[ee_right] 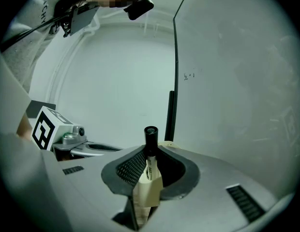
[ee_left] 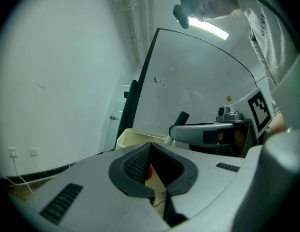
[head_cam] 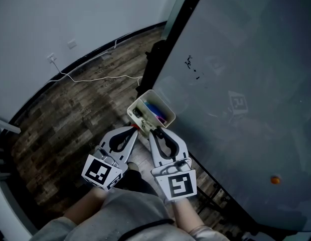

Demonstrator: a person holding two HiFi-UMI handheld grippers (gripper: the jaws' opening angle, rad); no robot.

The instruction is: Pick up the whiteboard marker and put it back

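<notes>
A whiteboard marker (ee_right: 150,138) with a black cap and a white printed barrel stands upright between the pads of my right gripper (ee_right: 151,151), which is shut on it. Its black cap (ee_left: 182,117) also pokes up above the right gripper in the left gripper view. In the head view both grippers sit side by side at the near rim of a cream pen box (head_cam: 167,107) fixed to the whiteboard (head_cam: 246,59). My left gripper (ee_left: 150,146) has its tips together; a small red thing (ee_left: 148,172) shows in the hollow behind them. Coloured markers (head_cam: 156,112) lie in the box.
The whiteboard fills the right side, with a few black marks (head_cam: 190,64) and an orange magnet (head_cam: 275,179). Its black frame (head_cam: 160,54) runs down to the wood floor (head_cam: 70,119). A white cable (head_cam: 95,78) lies along the wall.
</notes>
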